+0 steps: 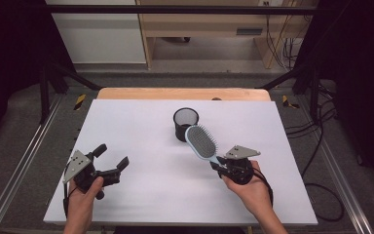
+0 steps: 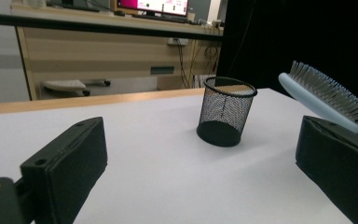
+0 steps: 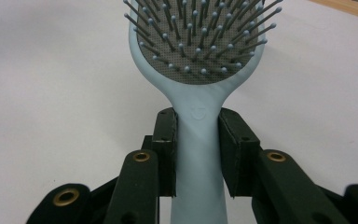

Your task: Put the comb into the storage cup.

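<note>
A light blue hairbrush (image 1: 202,141) with grey bristles is held off the table by its handle. My right gripper (image 1: 219,165) is shut on that handle (image 3: 196,140), with the brush head pointing away and to the left, close to a black mesh cup (image 1: 185,124). The cup (image 2: 226,112) stands upright and looks empty near the middle of the white table top (image 1: 141,195). My left gripper (image 1: 112,156) rests low at the front left, open, with nothing between its fingers. In the left gripper view the brush head (image 2: 324,95) rises at the right, bristles up.
The white sheet covers a wooden table whose far edge (image 1: 182,93) shows at the back. Black frame posts (image 1: 44,92) stand at both sides. Cables (image 1: 321,146) trail on the grey floor to the right, and wooden furniture (image 1: 214,29) stands beyond.
</note>
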